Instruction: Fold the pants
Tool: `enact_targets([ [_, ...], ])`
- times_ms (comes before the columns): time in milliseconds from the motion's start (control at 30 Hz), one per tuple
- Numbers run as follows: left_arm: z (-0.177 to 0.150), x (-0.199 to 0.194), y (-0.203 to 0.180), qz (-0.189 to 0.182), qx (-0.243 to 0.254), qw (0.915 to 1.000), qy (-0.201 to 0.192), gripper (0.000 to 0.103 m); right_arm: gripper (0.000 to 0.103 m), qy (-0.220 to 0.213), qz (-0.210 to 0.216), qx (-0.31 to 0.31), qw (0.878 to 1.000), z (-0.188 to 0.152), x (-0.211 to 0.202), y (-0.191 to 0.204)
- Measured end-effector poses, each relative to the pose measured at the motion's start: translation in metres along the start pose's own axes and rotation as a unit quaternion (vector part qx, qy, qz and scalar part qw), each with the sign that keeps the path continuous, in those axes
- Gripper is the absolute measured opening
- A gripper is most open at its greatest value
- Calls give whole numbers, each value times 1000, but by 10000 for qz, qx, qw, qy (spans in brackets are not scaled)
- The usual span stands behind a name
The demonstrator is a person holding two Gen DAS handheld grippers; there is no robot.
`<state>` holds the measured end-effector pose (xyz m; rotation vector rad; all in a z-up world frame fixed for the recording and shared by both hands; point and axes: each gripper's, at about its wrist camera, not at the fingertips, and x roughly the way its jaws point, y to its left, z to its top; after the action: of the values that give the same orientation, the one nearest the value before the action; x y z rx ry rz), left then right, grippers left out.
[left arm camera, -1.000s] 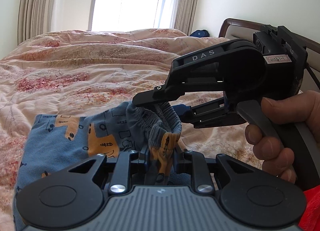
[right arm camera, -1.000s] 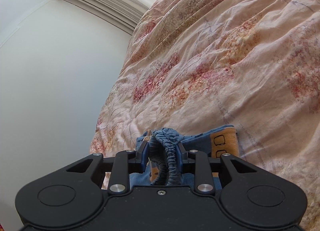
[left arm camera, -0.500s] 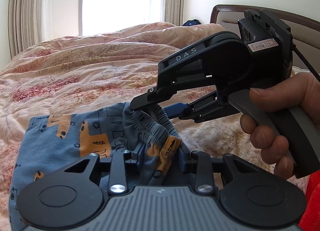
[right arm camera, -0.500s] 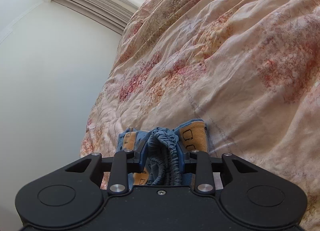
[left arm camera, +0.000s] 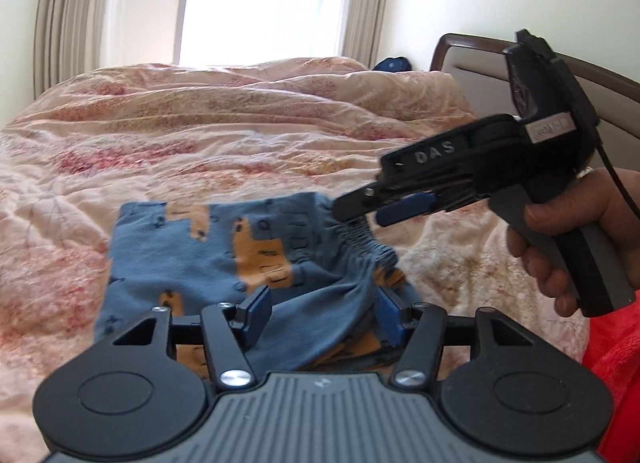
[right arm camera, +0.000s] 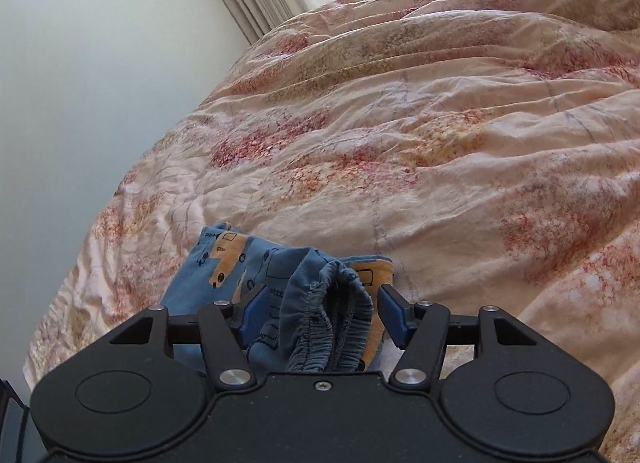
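With the folded pants (left arm camera: pixel 208 259) laid low in the frame on the bed (left arm camera: pixel 240 131), both the left gripper (left arm camera: pixel 320 313) and right gripper (right arm camera: pixel 320 313) are shown spread wide around the loose waistband (right arm camera: pixel 332 323), best withdrawn straight back so no fabric is snagged.

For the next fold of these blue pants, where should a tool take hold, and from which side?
Probably the gathered elastic waistband of the pants. It bunches up off the bedspread as a thick ridge, while the rest lies flat. Both the left tool and right tool stand open around it; come in level from the waist end.
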<state>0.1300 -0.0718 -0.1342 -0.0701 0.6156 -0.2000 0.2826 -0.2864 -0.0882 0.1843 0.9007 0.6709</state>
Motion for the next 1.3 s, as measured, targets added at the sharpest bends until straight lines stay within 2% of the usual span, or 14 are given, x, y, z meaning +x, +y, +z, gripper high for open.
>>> enact_targets([
  [100, -11, -3, 31, -268, -175, 9978, 586, 65, 63, 220, -682, -583, 9957, -11, 8, 9],
  [133, -18, -12, 39, -432, -93, 9972, 607, 65, 64, 246, -909, -830, 9921, -16, 7, 12],
  [233, -25, -36, 51, -561, -3, 9974, 452, 68, 64, -3, -1136, -1163, 9867, -31, -13, 18],
  [367, -13, -41, 60, -534, -241, 9982, 106, 82, 80, -327, -1001, -1542, 9824, -26, -23, 45],
  [500, -9, -26, 71, -449, -303, 9980, 320, 82, 82, 14, -854, -2031, 9754, -29, 4, 74],
  [600, -15, -30, 79, -553, -233, 9976, 347, 82, 82, 328, -1189, -2421, 9624, -51, 14, 75],
  [667, -19, -33, 83, -592, -132, 9975, 357, 82, 82, 320, -1266, -2243, 9657, -61, 6, 63],
  [733, -23, -32, 83, -633, -53, 9971, 417, 82, 82, 18, -1206, -1786, 9765, -60, -11, 55],
  [833, -24, -32, 79, -689, -67, 9968, 390, 84, 83, -378, -1026, -1766, 9782, -44, -16, 69],
  [967, -25, -30, 77, -628, -186, 9971, 396, 85, 88, -351, -601, -2403, 9682, -18, 23, 114],
  [1133, -28, -25, 80, -654, -272, 9965, 450, 86, 88, 245, -5, -3334, 9425, -10, 98, 155],
  [1200, -29, -24, 81, -670, -290, 9963, 461, 86, 88, 349, -175, -3592, 9324, -9, 119, 155],
  [1233, -29, -24, 81, -680, -278, 9963, 445, 86, 88, 302, -290, -3582, 9327, -5, 124, 150],
  [1300, -31, -24, 82, -703, -278, 9962, 436, 87, 92, 154, -538, -3281, 9430, 11, 126, 131],
])
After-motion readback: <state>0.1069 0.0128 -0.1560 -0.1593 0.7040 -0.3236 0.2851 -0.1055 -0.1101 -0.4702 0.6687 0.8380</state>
